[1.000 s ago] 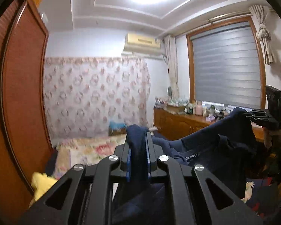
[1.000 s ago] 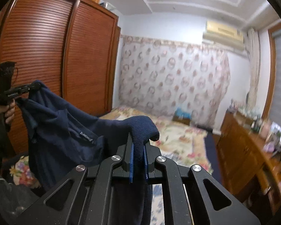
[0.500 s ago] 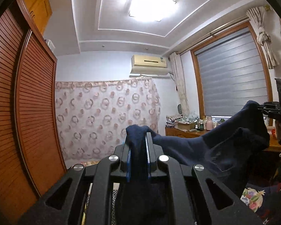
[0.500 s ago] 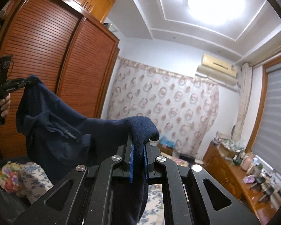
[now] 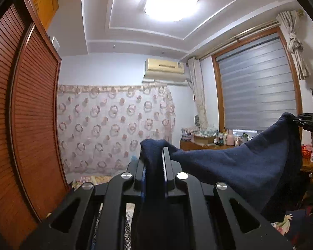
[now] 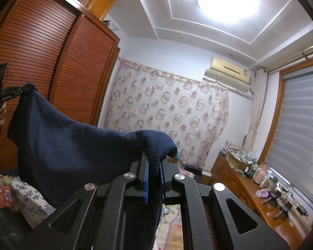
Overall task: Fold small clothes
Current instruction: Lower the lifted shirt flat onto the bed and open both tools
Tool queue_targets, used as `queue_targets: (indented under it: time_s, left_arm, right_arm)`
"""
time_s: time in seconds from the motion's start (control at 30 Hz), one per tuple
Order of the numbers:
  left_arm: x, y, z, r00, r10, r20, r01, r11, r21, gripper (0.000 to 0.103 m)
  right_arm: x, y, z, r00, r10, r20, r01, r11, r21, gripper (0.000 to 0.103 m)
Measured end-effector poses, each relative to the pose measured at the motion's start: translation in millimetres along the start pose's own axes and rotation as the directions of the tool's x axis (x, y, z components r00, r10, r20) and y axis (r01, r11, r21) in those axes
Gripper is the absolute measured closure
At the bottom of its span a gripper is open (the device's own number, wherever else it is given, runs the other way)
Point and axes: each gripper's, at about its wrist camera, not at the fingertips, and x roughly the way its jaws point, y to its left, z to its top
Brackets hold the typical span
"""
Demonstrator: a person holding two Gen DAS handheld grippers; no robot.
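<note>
Left gripper (image 5: 154,162) nearly closed, jaws pinched on one corner of navy garment (image 5: 229,168); cloth bunches over the fingertips and hangs down between the fingers. Right gripper (image 6: 154,162) likewise clamped narrow on the opposite corner, fabric folded over its tips. Garment is held in the air, stretched between the two grippers, sagging in the middle, above a floral bedspread (image 6: 20,191). In the left wrist view the right gripper shows at the far right edge; in the right wrist view the left one shows at far left, with a hand (image 6: 0,114) on its handle. Small white print on that gripper body, too small to read. Behind: louvred wooden wardrobe (image 6: 52,66), ring-pattern curtain (image 5: 114,129), air conditioner (image 5: 164,69), grey blind (image 5: 256,87), cluttered wooden dresser (image 6: 256,191).
</note>
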Motion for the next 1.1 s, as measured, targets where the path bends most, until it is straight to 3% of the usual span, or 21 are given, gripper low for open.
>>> queue_targets:
  time_s: [0.13,0.27,0.53,0.67,0.77,1.1]
  left_arm:
    - [51.7,9.6,-31.1,0.996,0.008,-0.088,-0.009,1.000,-0.018,0.094]
    - [120.7,20.3,-85.3,0.982,0.021,-0.185,-0.025,0.999,-0.020,0.094]
    - [243.7,27.8,-177.4,0.921,0.042,-0.387,-0.048,0.999,-0.006,0.094]
    - [281.8,22.8,-194.9,0.891,0.056,-0.450,-0.061,0.998,0.004,0.094]
    - [303.0,17.4,-202.1,0.871,0.065,-0.487,-0.061,0.998,0.023,0.094]
    - [344.5,15.4,-223.6,0.811,0.074,-0.580,-0.051,0.997,0.056,0.092]
  right_arm:
    - [44.0,-10.2,-22.6,0.997,0.010,-0.083,-0.009,1.000,0.020,0.098]
    - [115.6,-20.2,-73.3,0.981,0.030,-0.193,-0.022,0.999,0.044,0.098]
    - [262.4,-42.4,-193.0,0.926,0.063,-0.371,-0.015,0.991,0.130,0.098]
    - [323.4,-45.4,-230.3,0.885,0.064,-0.461,-0.004,0.992,0.130,0.097]
    - [351.9,-52.0,-245.7,0.868,0.071,-0.491,0.002,0.989,0.147,0.098]
    - [395.9,-60.1,-277.5,0.823,0.127,-0.554,-0.011,0.978,0.208,0.097]
